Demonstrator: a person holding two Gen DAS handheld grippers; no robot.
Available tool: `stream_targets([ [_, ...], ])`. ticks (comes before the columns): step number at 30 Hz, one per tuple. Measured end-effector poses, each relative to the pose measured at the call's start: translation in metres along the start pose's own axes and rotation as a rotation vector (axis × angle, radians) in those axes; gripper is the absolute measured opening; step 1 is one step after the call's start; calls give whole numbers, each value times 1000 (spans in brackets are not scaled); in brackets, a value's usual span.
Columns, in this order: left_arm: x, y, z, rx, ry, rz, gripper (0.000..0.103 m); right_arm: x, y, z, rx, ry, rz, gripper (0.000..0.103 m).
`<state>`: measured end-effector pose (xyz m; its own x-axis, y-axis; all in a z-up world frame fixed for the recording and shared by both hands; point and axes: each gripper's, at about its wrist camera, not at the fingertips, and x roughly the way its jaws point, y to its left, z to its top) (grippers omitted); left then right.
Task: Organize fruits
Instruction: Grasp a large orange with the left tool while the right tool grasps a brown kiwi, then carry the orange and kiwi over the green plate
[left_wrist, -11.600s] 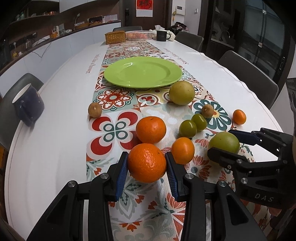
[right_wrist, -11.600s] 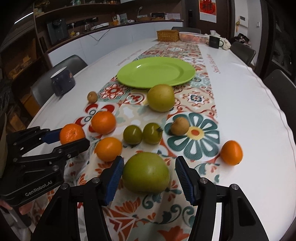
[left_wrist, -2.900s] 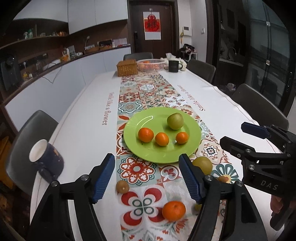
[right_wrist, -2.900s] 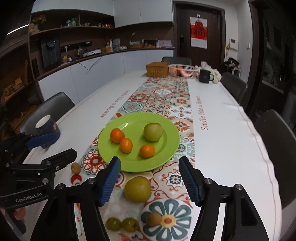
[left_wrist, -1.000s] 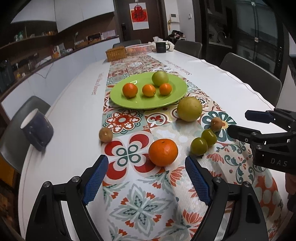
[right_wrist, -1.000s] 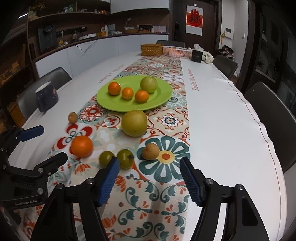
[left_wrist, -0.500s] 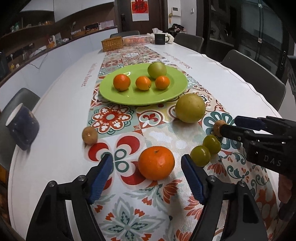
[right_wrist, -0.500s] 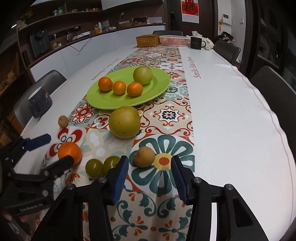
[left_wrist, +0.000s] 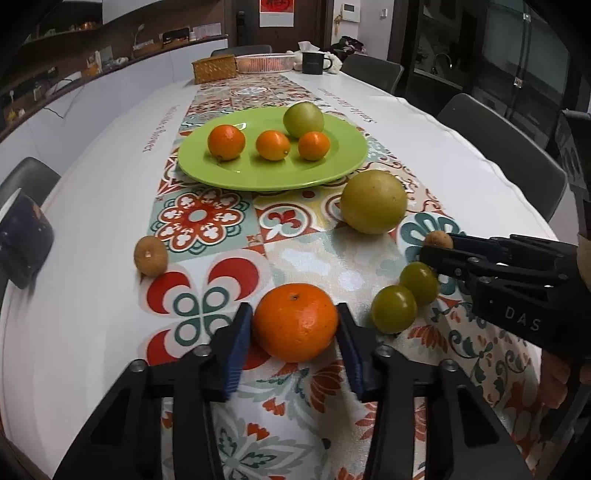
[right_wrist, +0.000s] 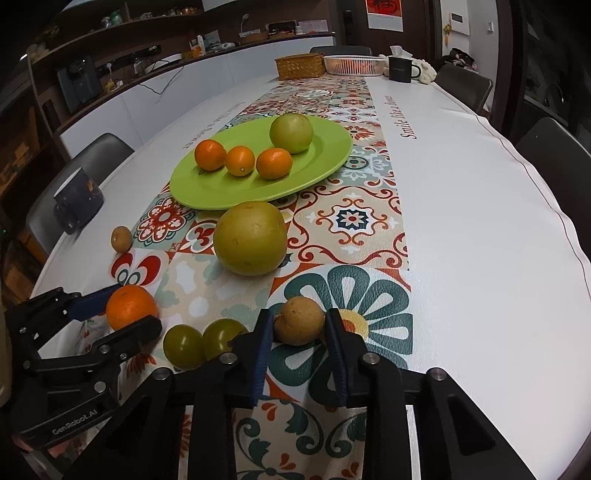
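Closing on the orange (left_wrist: 295, 326), the left gripper (left_wrist: 295, 332) has pads touching both its sides, while the right gripper (right_wrist: 299, 328) is clamped on the small brown fruit (right_wrist: 299, 320) — both still sit on the runner (right_wrist: 354, 218). Best lift straight up, gently, then carry to the plate (left_wrist: 343, 162) — clear of the pear (left_wrist: 373, 206).

right gripper (right_wrist: 299, 334) clamped on brown fruit (right_wrist: 299, 320) | left gripper (right_wrist: 122, 317) closing around orange (right_wrist: 131, 306)
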<state>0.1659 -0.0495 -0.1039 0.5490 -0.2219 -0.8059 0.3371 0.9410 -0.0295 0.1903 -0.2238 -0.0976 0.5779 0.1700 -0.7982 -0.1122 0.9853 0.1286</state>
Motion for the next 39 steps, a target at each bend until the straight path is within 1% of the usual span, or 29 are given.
stream_targets([
  [6,-2,-1,1,-2,-4,15,42,-3,0,0,-6,-8,-11,29],
  [14,-25,0,8,2,-56,24,42,-18,7,3,-32,-42,-17,29],
  [25,-51,2,33,15,-125,18,42,-47,24,17,-80,-113,-3,29],
  [29,-56,7,47,13,-149,20,42,-53,30,28,-96,-138,10,29],
  [34,-57,18,69,15,-168,25,42,-54,38,54,-114,-170,23,29],
  [39,-51,29,94,30,-180,35,42,-45,43,82,-132,-183,25,29],
])
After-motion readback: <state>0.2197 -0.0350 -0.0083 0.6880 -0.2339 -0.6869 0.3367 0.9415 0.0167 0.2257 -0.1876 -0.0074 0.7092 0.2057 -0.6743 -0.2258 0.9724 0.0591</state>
